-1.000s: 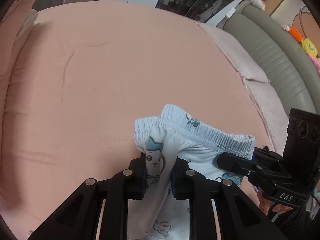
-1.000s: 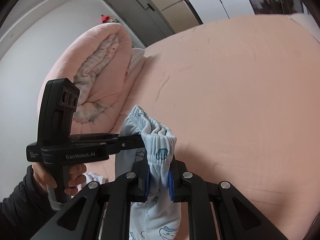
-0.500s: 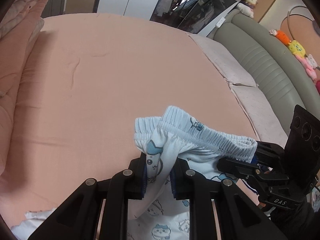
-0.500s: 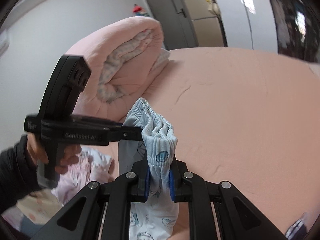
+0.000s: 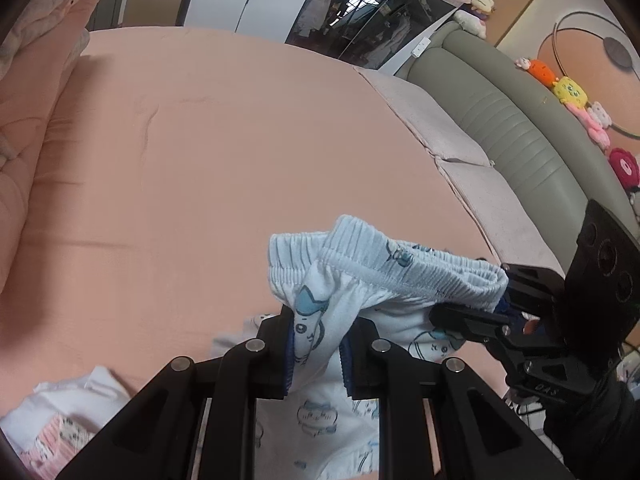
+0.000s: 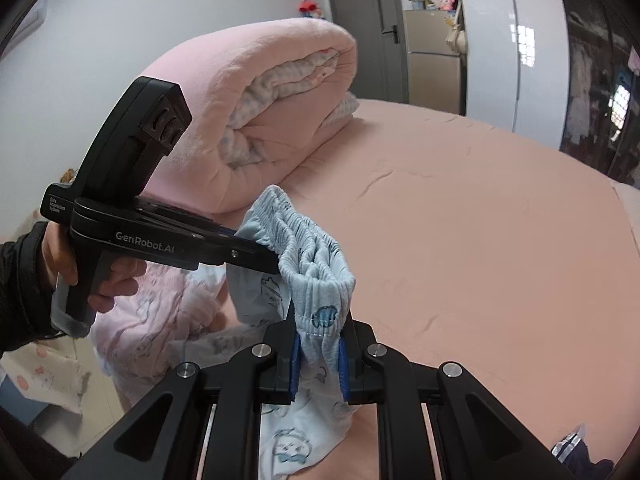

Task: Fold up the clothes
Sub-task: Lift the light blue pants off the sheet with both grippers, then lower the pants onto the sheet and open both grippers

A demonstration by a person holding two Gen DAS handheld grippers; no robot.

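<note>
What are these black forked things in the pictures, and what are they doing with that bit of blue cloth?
There is no robot here. A person holds a hand tool in each hand, and each tool ends in a two-fingered claw with a camera that looks out along the fingers. One picture comes from the left claw, the other from the right claw, so each shows its own black fingers at the bottom and the other tool off to the side. Both claws are shut on the ribbed waistband of a pair of small light blue pants with cartoon prints, holding it up over a bed with a pink sheet. A rolled pink quilt lies on the bed, and more small clothes are heaped near its edge.
</note>
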